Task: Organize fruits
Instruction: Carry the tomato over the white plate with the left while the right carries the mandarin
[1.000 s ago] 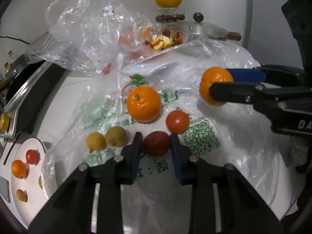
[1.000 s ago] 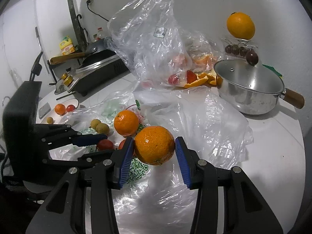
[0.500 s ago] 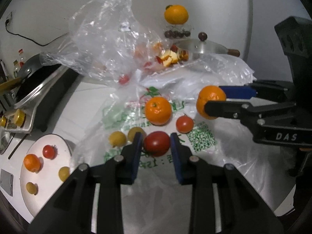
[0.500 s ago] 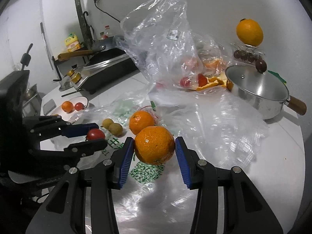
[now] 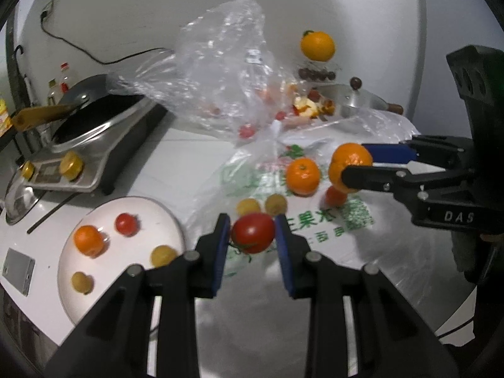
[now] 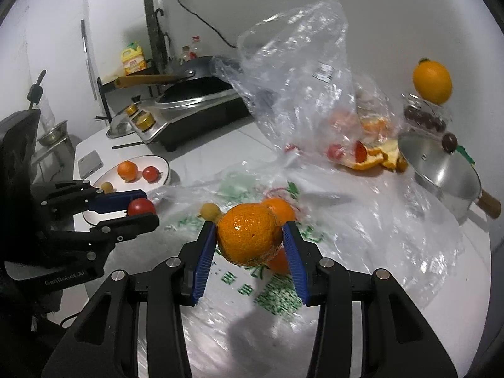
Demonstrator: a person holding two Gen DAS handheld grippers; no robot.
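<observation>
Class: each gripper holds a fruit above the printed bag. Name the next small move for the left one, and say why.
Probably carry the tomato left over the white plate and lower it into the bare middle. The left gripper has its jaws shut on it, and the plate already holds an orange, a tomato and small yellow fruits.
</observation>
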